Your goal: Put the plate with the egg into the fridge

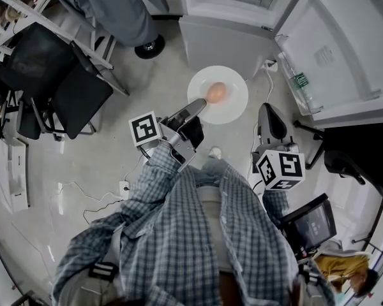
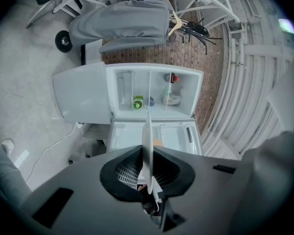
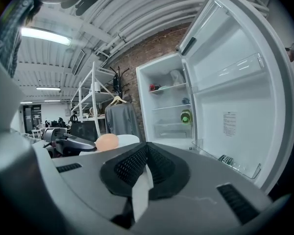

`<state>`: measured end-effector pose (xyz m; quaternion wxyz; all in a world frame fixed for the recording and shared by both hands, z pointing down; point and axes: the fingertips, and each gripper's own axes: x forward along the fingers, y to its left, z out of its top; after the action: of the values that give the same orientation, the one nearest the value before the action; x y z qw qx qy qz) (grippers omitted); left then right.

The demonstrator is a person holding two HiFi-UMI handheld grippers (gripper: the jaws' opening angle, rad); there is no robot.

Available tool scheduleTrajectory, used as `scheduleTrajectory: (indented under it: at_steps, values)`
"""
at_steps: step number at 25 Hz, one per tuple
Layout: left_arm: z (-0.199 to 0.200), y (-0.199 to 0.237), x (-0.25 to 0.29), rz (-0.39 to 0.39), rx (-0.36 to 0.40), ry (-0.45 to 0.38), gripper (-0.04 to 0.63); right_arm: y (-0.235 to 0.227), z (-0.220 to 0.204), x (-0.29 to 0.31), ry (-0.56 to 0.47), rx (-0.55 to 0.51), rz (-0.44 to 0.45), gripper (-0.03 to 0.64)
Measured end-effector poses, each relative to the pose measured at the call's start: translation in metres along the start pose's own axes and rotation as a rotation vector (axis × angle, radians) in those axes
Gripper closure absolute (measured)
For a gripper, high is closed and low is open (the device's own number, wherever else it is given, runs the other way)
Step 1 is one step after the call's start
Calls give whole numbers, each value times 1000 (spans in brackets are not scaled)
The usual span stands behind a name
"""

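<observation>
Before the open fridge [image 1: 225, 38], left hand-held gripper [image 1: 200, 104] clamps plate [image 1: 233, 102] holding egg [image 1: 216, 92]; right hand-held gripper [image 1: 268, 111] closed.

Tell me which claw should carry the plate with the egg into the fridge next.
Left. The left claw is clamped on the plate, which carries the egg, and the open fridge is straight ahead. The right claw is shut and empty, beside the plate.
</observation>
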<state>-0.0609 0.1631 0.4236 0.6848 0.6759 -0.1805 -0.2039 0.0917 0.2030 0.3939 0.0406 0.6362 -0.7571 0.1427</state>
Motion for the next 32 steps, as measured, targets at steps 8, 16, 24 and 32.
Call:
scheduleTrajectory:
  at_steps: [8,16,24,32]
  values:
    - [5,3,19,-2,-10,-33,558,-21,5,12,-5,-8,14,611]
    - [4,2,28,5,-2,-32,558,-29,-1,11,11,0,12,611]
    - [-6,8,29,18,-14,-24,558,-33,-6,2,27,2,2,611]
    - [-2,9,40,12,-20,-14,558,-42,-4,8,24,1,-13,611]
